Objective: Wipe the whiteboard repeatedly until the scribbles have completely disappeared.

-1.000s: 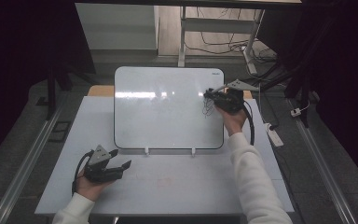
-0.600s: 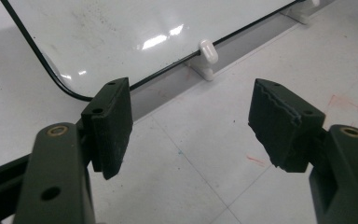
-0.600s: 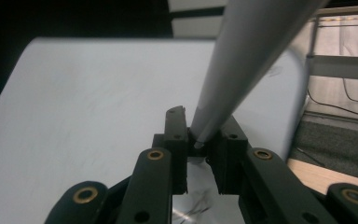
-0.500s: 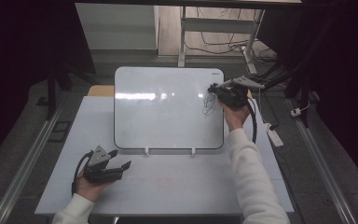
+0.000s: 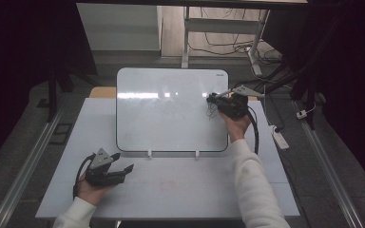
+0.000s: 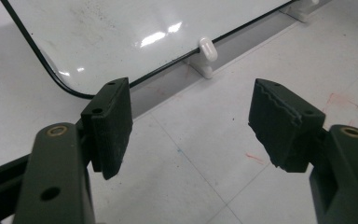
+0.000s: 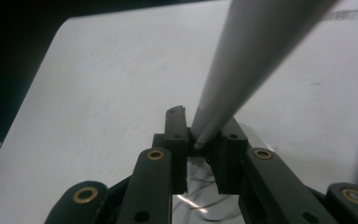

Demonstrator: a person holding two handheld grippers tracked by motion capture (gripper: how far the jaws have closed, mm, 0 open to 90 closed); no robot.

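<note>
The right gripper (image 7: 204, 140) has its jaws pinched on a grey marker (image 7: 251, 60), whose barrel slants up and away from the jaws in the right gripper view, its end seated between the pads. In the high view this gripper (image 5: 217, 99) sits over the right part of the whiteboard (image 5: 166, 114), near the board's right edge, just beside a small patch of dark scribbles (image 5: 212, 113) on the white surface. The whiteboard stands tilted on two small white clips (image 5: 148, 153) toward the far middle of the counter (image 5: 180, 190). The left gripper (image 5: 123, 170) rests on the counter near its near left corner, well apart from the board, with its jaws spread wide and nothing between them; the left gripper view shows the board's rounded lower corner (image 6: 74, 88) and one clip (image 6: 207, 51) beyond the pads (image 6: 114, 126).
</note>
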